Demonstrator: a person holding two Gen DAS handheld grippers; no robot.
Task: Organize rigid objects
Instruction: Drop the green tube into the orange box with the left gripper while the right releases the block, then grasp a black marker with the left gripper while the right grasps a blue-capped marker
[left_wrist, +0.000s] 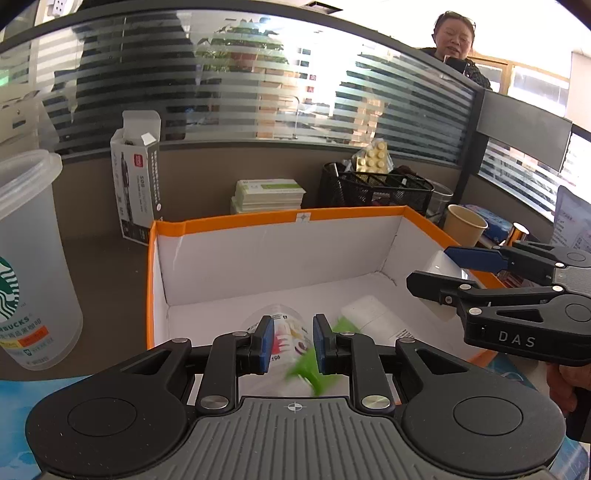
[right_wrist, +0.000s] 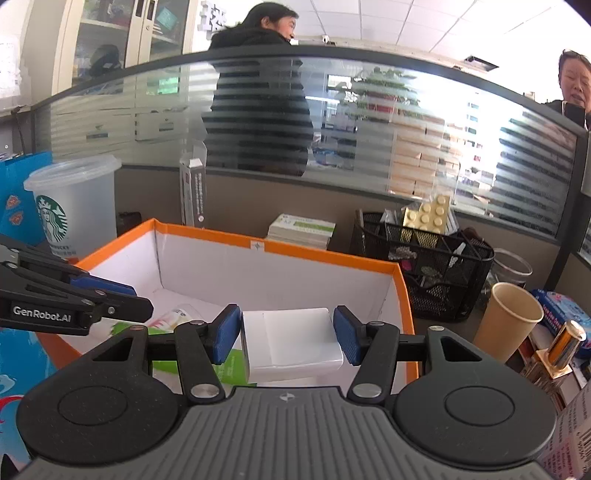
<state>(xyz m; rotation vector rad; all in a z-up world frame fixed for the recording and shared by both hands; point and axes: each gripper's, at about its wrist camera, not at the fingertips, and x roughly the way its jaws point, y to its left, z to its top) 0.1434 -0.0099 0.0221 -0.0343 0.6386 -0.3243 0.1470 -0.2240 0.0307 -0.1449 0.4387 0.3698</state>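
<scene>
Your right gripper (right_wrist: 287, 334) holds a white box (right_wrist: 293, 341) between its blue pads, above the near right part of the orange-rimmed box (right_wrist: 325, 256), its long side running across the pads. Your left gripper (left_wrist: 293, 341) hangs part-open over the near edge, clear of the printed plastic cup (left_wrist: 286, 330), which lies on its side with its mouth toward the far wall, beside a green packet (left_wrist: 314, 373).

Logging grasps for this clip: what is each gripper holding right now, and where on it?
The right gripper holds a white box by its two opposite sides. The left gripper is open, holding nothing.
</scene>
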